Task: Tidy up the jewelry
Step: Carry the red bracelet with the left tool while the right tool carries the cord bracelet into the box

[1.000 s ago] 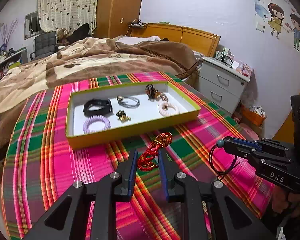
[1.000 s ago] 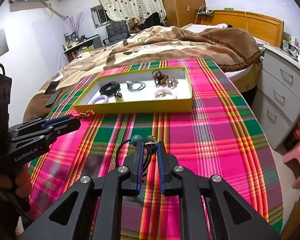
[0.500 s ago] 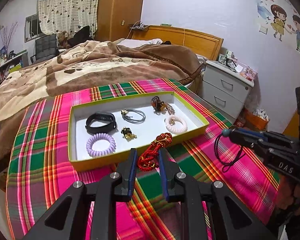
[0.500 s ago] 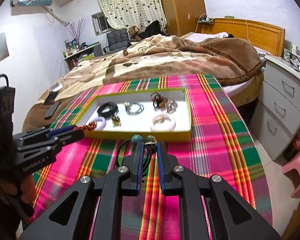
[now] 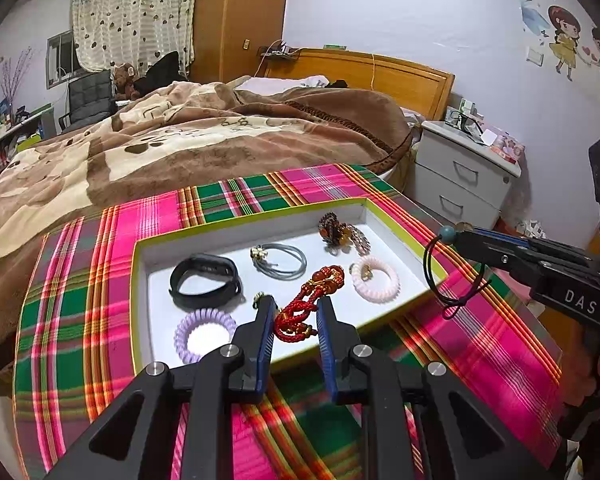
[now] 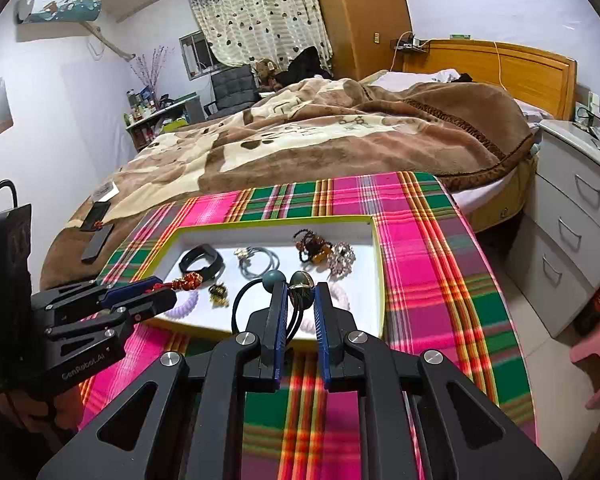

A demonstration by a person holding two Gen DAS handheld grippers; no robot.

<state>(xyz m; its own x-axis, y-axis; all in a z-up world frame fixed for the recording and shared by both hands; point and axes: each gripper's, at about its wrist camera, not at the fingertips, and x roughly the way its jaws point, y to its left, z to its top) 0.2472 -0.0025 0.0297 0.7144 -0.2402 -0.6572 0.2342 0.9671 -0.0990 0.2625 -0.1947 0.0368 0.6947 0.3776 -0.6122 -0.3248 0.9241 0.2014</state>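
**A:** Start at the left gripper (image 5: pixel 296 312). What's it got?

**B:** Its jaws are pinched on a red braided cord bracelet (image 5: pixel 308 304). The cord's long axis runs from between the pads up toward one o'clock, with the beaded end leading. It hangs above the near half of the tray (image 5: pixel 140 280).

**A:** And the right gripper (image 6: pixel 300 300)?

**B:** Narrow, closed on a black cord bracelet (image 6: pixel 256 300) with a teal bead and a bronze one sitting at the fingertips. The loop droops to nine o'clock of the jaws. From the left wrist view it sits at three o'clock, over the tray's right rim.

**A:** So which hand is nearer a free spot?

**B:** The left, I'd judge. The bare white floor lies at twelve o'clock just ahead of its tips, between the grey cord loops (image 5: pixel 278 260) and the pink coil band (image 5: pixel 376 282). The black wristband (image 5: pixel 204 280) sits at ten o'clock, the lilac coil band (image 5: pixel 204 332) at nine. The right one would likely aim for the near right corner, beside the pink coil.

**A:** Anything to watch?

**B:** The small gold charm (image 6: pixel 219 293) beside the left fingertip; dropping the cord on it could tangle them.

**A:** And around the tray?

**B:** It rests on a pink and green plaid cloth (image 6: pixel 420 280). Beyond, at twelve o'clock, is a bed with a brown blanket (image 6: pixel 340 132); a white drawer unit (image 6: pixel 572 216) stands at three o'clock.
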